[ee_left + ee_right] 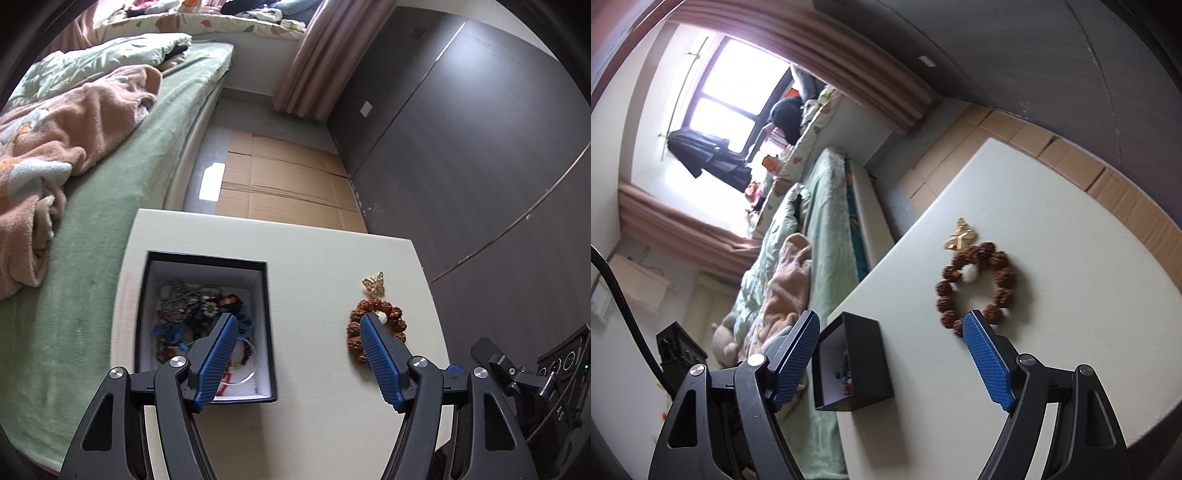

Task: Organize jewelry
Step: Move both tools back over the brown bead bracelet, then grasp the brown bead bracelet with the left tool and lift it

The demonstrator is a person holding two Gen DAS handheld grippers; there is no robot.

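Note:
A black box [142,317] with a white lining stands on the left of the cream table [306,273] and holds several pieces of jewelry: chains, beads, a bangle. On the table's right lie a brown bead bracelet [391,326] and, just beyond it, a gold butterfly brooch [375,283]. My left gripper [298,319] hangs open above the table between box and bracelet, nothing between its fingers. In the right wrist view my right gripper [891,319] is open and empty too, with the box [864,362] between its fingers below and the bracelet [975,284] and brooch [960,234] ahead.
A bed with a green sheet [92,236] and a peach blanket [66,136] runs along the table's left side. Flattened cardboard [280,184] covers the floor beyond the table. Dark wardrobe doors [480,147] stand to the right.

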